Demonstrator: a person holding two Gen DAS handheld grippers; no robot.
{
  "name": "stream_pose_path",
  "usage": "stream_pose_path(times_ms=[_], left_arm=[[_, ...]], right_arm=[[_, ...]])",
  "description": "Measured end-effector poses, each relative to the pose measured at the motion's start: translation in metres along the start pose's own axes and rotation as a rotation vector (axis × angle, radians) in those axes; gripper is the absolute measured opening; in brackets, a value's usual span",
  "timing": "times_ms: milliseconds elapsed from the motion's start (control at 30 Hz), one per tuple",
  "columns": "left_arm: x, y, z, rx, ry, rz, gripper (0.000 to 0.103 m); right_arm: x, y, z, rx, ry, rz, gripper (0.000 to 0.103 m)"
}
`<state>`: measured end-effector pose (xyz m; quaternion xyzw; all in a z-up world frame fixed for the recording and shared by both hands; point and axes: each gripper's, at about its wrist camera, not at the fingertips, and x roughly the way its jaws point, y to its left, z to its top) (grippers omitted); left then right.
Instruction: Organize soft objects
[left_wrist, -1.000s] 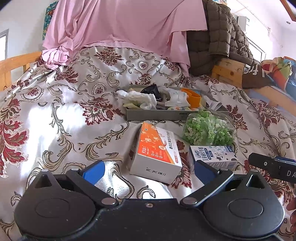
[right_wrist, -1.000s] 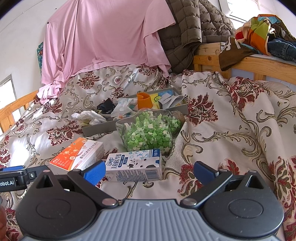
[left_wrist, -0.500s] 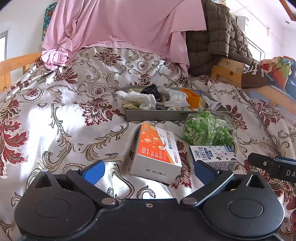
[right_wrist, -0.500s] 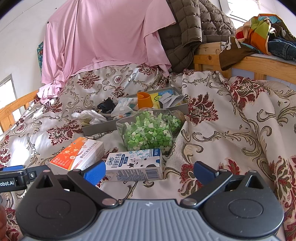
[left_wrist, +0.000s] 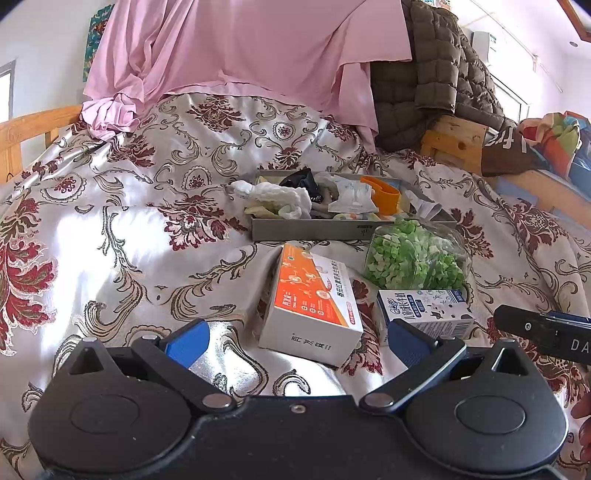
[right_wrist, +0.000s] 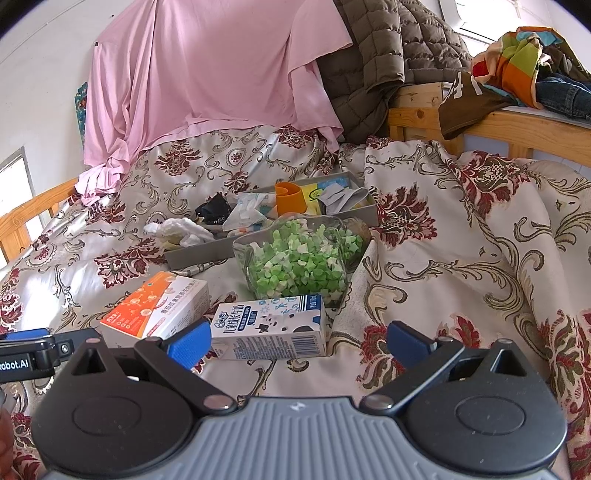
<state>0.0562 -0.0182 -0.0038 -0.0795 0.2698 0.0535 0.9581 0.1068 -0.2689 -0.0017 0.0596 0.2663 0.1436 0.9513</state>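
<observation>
Seen from the left wrist: left gripper (left_wrist: 297, 341) wide apart and empty, low over a bed with a shiny flowery cover (left_wrist: 110, 240). Between its blue fingers (left_wrist: 186, 341), an orange and white cardboard box (left_wrist: 312, 304) lying flat on the cover. Just right of that, a small white and blue milk carton (left_wrist: 424, 312) on its side. Behind the carton, touching it, a clear bag full of little green and white pieces (left_wrist: 413, 258). Farther back, a flat grey tray (left_wrist: 306, 230) holding soft things: a crumpled white cloth (left_wrist: 277, 197), something black (left_wrist: 304, 181), an orange cup (left_wrist: 382, 190). At the back, a big pink sheet (left_wrist: 240, 48) and a brown puffy jacket (left_wrist: 424, 70). At the far right edge, part of the other black tool (left_wrist: 543, 332). Seen from the right wrist: right gripper (right_wrist: 297, 343) also wide apart and empty, with the milk carton (right_wrist: 269, 328) lying between its fingers (right_wrist: 188, 343), close to the left one. Orange box (right_wrist: 159, 304) to the left, green bag (right_wrist: 295, 258) behind the carton, grey tray (right_wrist: 199, 254) farther back with the white cloth (right_wrist: 177, 229) at its left end. Colourful clothes (right_wrist: 517, 59) piled on a wooden frame at the top right.
</observation>
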Motion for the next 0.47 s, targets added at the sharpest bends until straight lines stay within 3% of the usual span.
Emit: stream_pose_path(times_ms=[467], left_arm=[[-0.0002,-0.0004,-0.0001,0.001,0.0,0.001,0.102]], right_arm=[[-0.0001,0.0044,-0.0047,-0.003,0.004,0.003,0.103]])
